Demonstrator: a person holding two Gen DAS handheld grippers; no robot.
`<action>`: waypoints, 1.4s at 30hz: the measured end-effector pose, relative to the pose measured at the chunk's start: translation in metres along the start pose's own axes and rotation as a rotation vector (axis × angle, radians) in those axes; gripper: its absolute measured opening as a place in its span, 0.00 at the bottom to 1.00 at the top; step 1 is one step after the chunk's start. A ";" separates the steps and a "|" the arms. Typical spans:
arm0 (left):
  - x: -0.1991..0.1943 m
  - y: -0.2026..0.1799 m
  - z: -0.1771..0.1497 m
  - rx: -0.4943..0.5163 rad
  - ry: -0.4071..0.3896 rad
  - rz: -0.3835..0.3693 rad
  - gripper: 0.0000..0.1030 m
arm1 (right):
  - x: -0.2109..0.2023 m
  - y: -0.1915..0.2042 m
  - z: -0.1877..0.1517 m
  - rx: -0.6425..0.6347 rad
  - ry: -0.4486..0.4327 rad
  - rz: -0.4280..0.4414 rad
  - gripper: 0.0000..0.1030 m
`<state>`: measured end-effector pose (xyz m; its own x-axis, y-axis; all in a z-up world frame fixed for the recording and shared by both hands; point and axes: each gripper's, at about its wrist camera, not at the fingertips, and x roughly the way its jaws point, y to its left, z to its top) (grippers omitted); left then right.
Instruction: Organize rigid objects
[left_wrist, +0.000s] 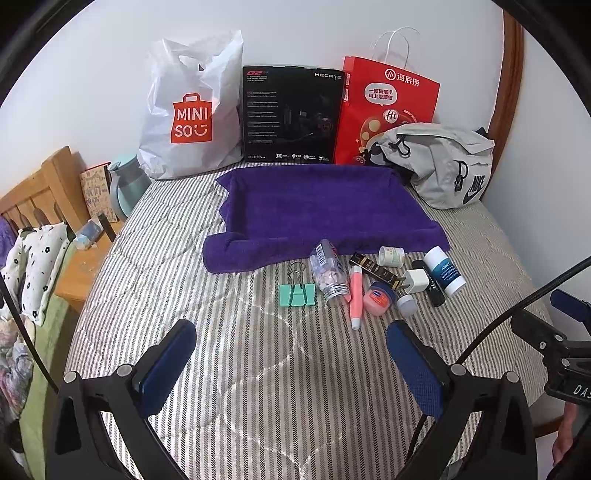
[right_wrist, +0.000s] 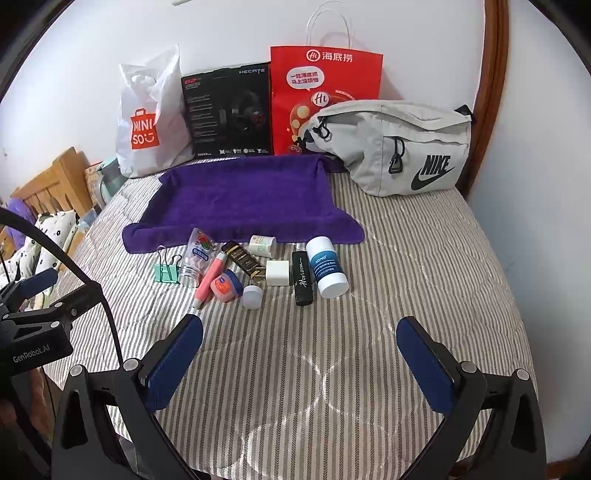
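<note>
A: Status on the tongs?

B: Left tongs (left_wrist: 291, 336) spread wide, nothing between them, hovering over the near part of the bed (left_wrist: 258, 369). Right tongs (right_wrist: 300, 332) same: wide apart, empty, over bare striped cover.

A: Where's the stuff to sort?

B: One cluster lying on the bed, just in front of the purple towel (right_wrist: 243, 199). Left to right in the right wrist view: green binder clip (right_wrist: 167, 273), clear bottle of pink pills (right_wrist: 196, 262) lying down with its far end on the towel's near edge, pink tube (right_wrist: 207, 282), small pink jar with blue lid (right_wrist: 225, 285), black-and-gold tube (right_wrist: 244, 260), little white jar (right_wrist: 252, 295), white charger plug (right_wrist: 277, 272), black stick marked Horizon (right_wrist: 303, 277), white-and-blue ADMD bottle (right_wrist: 327, 267). A small white tub (right_wrist: 263, 244) lies behind the plug, at the towel edge.

A: Touching or apart?

B: Middle ones packed: pink tube against the pill bottle and pink jar. Black stick is just beside the ADMD bottle. Clip sits just left of the pill bottle; contact unclear.

A: Towel?

B: Spread flat, mid-bed, with nothing on its middle.

A: Background?

B: Against the far wall: white Miniso bag (left_wrist: 188, 110), black headset box (left_wrist: 291, 114), red paper bag (left_wrist: 388, 107), grey Nike pouch (right_wrist: 399, 147) far right. Wooden bed frame (left_wrist: 33, 192) at left.
</note>
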<state>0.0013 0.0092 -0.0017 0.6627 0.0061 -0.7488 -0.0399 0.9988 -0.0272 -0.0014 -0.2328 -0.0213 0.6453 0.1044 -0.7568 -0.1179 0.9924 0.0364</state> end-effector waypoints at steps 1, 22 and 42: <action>0.000 0.000 0.000 -0.001 0.000 0.000 1.00 | 0.000 0.000 0.000 -0.001 0.001 -0.002 1.00; 0.002 -0.001 0.000 0.000 0.015 0.003 1.00 | 0.000 0.000 0.001 -0.001 0.003 -0.004 1.00; 0.029 0.010 0.000 -0.035 0.050 -0.010 1.00 | 0.016 -0.008 0.000 -0.007 0.035 -0.002 1.00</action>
<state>0.0199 0.0198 -0.0234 0.6252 -0.0066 -0.7805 -0.0604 0.9966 -0.0569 0.0101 -0.2390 -0.0341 0.6189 0.0999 -0.7791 -0.1218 0.9921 0.0305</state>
